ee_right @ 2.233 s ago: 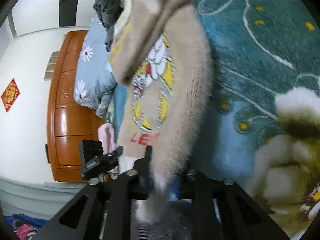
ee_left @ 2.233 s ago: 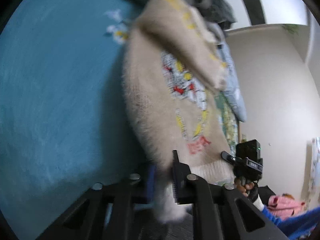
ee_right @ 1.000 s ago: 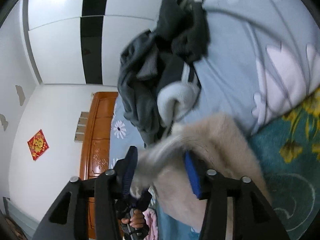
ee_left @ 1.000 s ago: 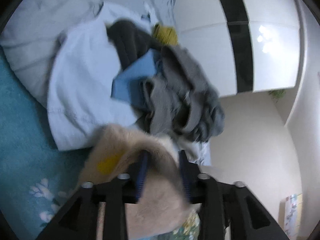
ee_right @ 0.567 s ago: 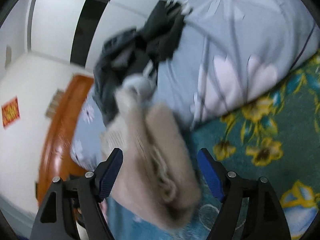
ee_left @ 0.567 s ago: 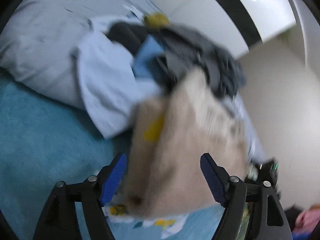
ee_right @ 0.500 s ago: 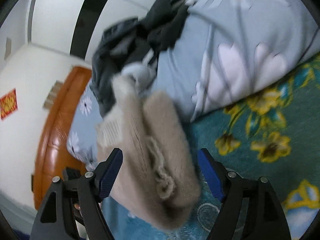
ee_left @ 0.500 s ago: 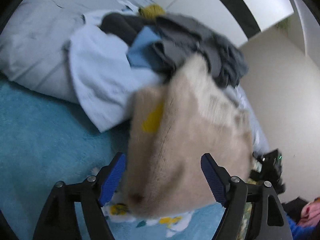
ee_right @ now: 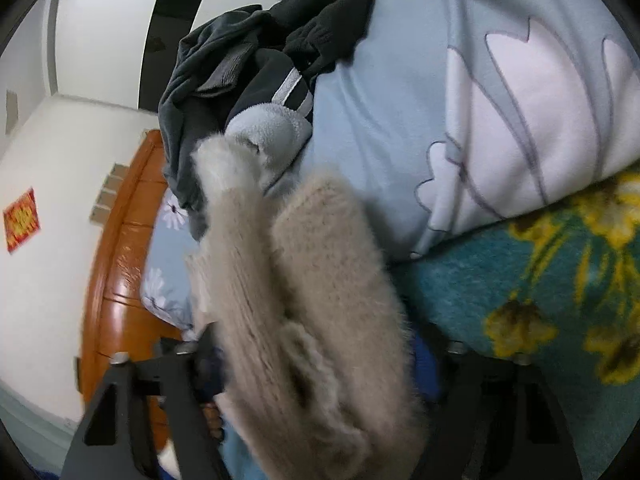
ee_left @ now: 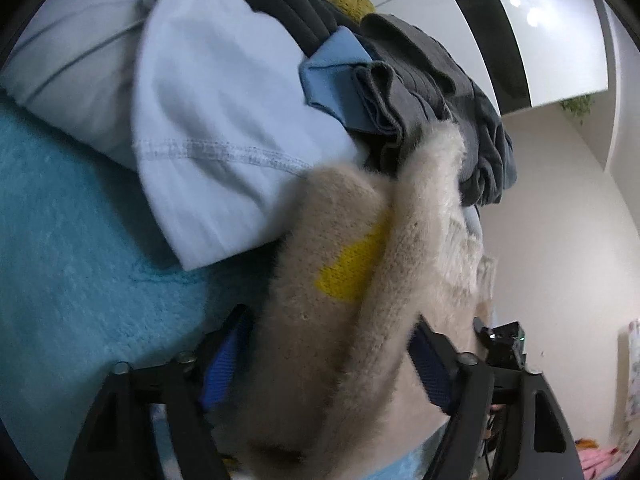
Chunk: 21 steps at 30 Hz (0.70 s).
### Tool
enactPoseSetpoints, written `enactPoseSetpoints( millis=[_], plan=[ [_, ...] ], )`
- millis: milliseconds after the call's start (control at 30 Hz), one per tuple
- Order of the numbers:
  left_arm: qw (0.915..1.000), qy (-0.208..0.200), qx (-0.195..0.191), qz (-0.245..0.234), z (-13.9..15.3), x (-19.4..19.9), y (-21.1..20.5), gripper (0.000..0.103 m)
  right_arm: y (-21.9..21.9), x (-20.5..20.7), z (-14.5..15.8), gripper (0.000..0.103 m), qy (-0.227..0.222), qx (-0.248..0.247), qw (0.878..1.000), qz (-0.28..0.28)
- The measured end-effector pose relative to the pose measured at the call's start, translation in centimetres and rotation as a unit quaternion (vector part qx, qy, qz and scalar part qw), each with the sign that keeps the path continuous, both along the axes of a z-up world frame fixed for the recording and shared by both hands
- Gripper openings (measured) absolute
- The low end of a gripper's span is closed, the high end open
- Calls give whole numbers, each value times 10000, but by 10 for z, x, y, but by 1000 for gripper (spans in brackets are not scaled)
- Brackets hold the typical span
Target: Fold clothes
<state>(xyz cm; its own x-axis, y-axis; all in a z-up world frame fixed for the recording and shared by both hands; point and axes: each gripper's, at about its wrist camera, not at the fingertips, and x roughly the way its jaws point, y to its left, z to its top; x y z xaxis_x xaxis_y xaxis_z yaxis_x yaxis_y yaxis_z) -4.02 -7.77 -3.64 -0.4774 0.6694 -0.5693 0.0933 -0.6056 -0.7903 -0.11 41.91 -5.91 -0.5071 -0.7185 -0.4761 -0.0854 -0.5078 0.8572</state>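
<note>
**Both jaws spread wide around a folded beige sweater**

Spread apart, the fingers of the left gripper stand on either side of a fuzzy beige sweater, blue pads facing the knit; whether they touch it I cannot tell. The right gripper is likewise wide open, its fingers flanking the same sweater, which bulges up between them and hides most of the pads.

The sweater lies folded into a thick bundle on the teal fleece blanket, with a yellow knitted patch showing just ahead of the left jaws. One pale cuffed sleeve reaches forward from the bundle and rests against the heap beyond.

Ahead of the left jaws, touching the sweater's far edge, lies a pale blue garment with a stitched hem. Past that sits a pile of dark grey clothes with a mid-blue piece tucked in.

From the right side, the blanket shows yellow flowers off to the right of the jaws. Beyond the sweater rises a light blue duvet with large pale petals, the dark clothes heaped on it. Left of the jaws stands a wooden headboard.
</note>
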Motion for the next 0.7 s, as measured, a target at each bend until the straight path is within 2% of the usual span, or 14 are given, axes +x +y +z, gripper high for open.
enactPoseSetpoints(
  millis=[100,167,300,467,700],
  plan=[
    [9999,4,-112,49,8,5,4,47,3,5,1,48,-194,-47,9997,-158],
    [9999,-34,-20,133,13,10,2,38,3,11,8,44,-286,-72,9993,-224],
    [9997,12,56,253,38,30,-4,35,-5,25,33,41,-306,-106,9994,-135],
    [9991,165,117,379,71,90,-31,35,-26,57,67,39,-221,-121,9994,244],
    [9950,214,-79,968,100,203,-92,35,-122,91,96,39,-168,-166,9929,1166]
  ],
)
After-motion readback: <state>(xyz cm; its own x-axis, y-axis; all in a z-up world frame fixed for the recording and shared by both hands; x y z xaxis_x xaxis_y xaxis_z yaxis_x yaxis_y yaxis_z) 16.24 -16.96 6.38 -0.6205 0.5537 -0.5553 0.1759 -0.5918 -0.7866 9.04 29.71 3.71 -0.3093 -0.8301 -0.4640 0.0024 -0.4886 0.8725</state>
